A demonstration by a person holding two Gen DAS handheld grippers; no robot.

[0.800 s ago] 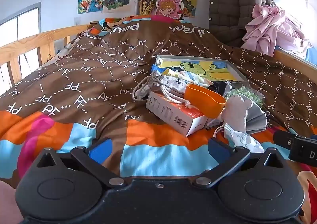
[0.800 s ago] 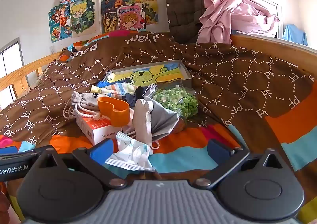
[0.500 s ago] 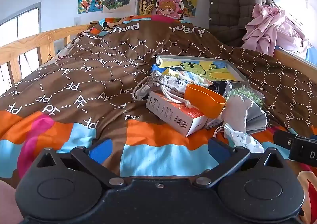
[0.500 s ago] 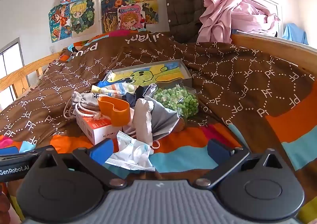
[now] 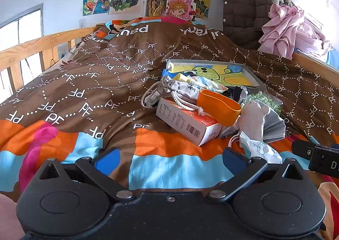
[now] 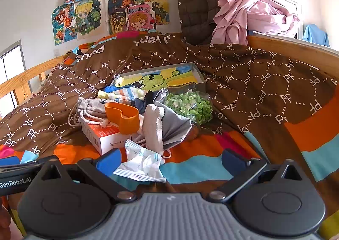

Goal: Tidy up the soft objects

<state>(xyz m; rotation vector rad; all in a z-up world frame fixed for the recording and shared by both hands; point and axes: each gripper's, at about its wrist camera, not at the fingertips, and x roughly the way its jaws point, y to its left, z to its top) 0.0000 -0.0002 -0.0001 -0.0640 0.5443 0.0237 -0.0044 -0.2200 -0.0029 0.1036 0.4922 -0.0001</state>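
A pile of items lies on the bed quilt: a grey drawstring pouch [image 5: 180,89] [image 6: 93,108], an orange flexible band [image 5: 220,106] [image 6: 122,117], a white and orange carton [image 5: 186,125] [image 6: 103,136], a grey folded cloth [image 5: 260,119] [image 6: 165,127], a crumpled white packet [image 5: 258,148] [image 6: 142,163], and a bag of green pieces [image 5: 267,100] [image 6: 190,106]. My left gripper [image 5: 169,159] is open and empty, short of the pile. My right gripper [image 6: 169,159] is open and empty, its left finger next to the white packet.
A shallow grey box [image 5: 211,70] [image 6: 165,76] with a cartoon picture lies behind the pile. Wooden bed rails [image 5: 31,49] [image 6: 296,49] run along both sides. A brown jacket [image 6: 201,0] and pink clothes [image 6: 254,13] hang at the headboard. Drawings cover the wall.
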